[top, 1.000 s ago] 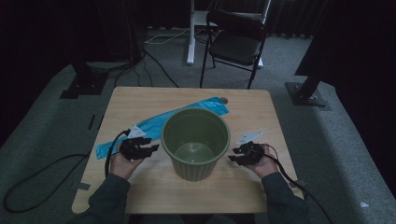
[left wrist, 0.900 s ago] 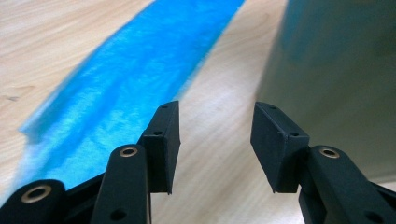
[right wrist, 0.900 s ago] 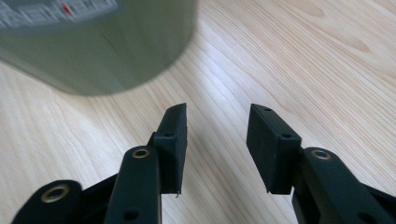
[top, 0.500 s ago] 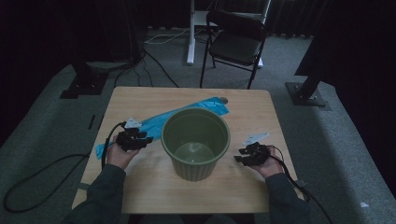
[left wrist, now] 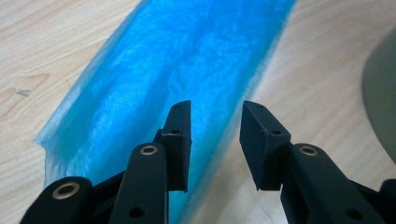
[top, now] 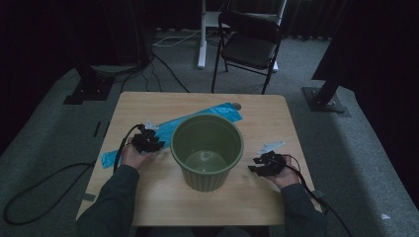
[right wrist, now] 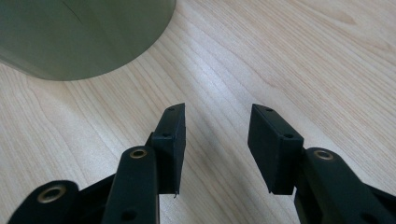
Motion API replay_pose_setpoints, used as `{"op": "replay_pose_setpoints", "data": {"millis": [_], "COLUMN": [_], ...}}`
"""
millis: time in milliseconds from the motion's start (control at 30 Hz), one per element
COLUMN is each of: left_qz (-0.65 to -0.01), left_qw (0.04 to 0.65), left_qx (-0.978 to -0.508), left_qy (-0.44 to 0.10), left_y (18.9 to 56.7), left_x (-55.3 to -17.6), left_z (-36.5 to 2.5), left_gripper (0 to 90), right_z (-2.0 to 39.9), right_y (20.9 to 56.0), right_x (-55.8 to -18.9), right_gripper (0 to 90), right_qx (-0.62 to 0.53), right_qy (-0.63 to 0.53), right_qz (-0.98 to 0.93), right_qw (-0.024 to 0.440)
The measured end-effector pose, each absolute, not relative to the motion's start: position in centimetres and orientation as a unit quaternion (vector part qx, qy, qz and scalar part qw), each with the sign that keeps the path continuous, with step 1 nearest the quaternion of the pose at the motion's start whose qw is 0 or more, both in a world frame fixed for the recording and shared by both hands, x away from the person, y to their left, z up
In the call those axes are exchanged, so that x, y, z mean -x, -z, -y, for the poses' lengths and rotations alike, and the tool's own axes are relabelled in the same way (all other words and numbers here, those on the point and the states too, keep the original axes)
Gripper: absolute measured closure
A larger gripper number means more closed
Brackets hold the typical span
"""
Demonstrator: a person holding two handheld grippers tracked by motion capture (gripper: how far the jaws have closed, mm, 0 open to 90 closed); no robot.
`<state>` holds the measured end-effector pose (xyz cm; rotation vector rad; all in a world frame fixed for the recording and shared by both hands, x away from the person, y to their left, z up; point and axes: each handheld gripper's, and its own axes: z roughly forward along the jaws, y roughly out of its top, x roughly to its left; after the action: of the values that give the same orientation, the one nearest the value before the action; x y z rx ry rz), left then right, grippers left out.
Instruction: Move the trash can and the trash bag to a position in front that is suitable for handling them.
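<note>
The left tongs (left wrist: 214,140) have just been closing, yet a clear gap remains between the two jaws and nothing is pinched in it; the jaws stand low over the near end of the blue plastic bag (left wrist: 177,79), with the bag's right-hand edge running beneath the gap. In the high view the left tongs (top: 146,140) have shifted away from the green bucket (top: 207,148) and farther up the desk (top: 148,106) since a second ago, and now sit over the bag (top: 197,118) at the bucket's left. Whether the jaw tips already touch the film cannot be settled from these views; it appears that they do not. The right tongs (right wrist: 215,147) are open and empty, jaws wide over bare wood, and have just been opening a little; they rest to the right of the bucket (right wrist: 84,32), well clear of the bag, at the same spot (top: 267,164) as before. The bag lies flat on the desk, running from the bucket's left side round behind it. Judgement: the work in hand is the pick-up of the bag, the grasp is begun but not made, and the bucket stands empty.
</note>
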<state>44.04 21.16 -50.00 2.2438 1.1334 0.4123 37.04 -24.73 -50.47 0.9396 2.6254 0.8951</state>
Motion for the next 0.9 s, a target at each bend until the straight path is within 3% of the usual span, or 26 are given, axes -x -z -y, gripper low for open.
{"op": "replay_pose_setpoints", "data": {"millis": [267,667,900], "left_qz": [-0.428,-0.422,-0.426], "left_qw": [0.272,0.268,0.255], "left_qx": [-0.850,-0.856,-0.857], "left_qy": [-0.139,-0.132,-0.136], "left_y": [51.0,51.7,52.1], "left_x": [-45.4,-46.1,-46.2], "left_z": [-20.7,-19.6,-19.5], "left_gripper": [68.8,61.1,62.6], "right_z": [24.5,24.3,24.3], "right_y": [50.6,50.7,50.7], "right_x": [-37.1,-37.1,-37.1], "right_gripper": [55.7,55.7,55.9], "right_qx": [-0.316,-0.311,-0.310], "right_qy": [-0.303,-0.298,-0.298], "right_qz": [-0.893,-0.897,-0.898], "right_qw": [0.104,0.099,0.098]}}
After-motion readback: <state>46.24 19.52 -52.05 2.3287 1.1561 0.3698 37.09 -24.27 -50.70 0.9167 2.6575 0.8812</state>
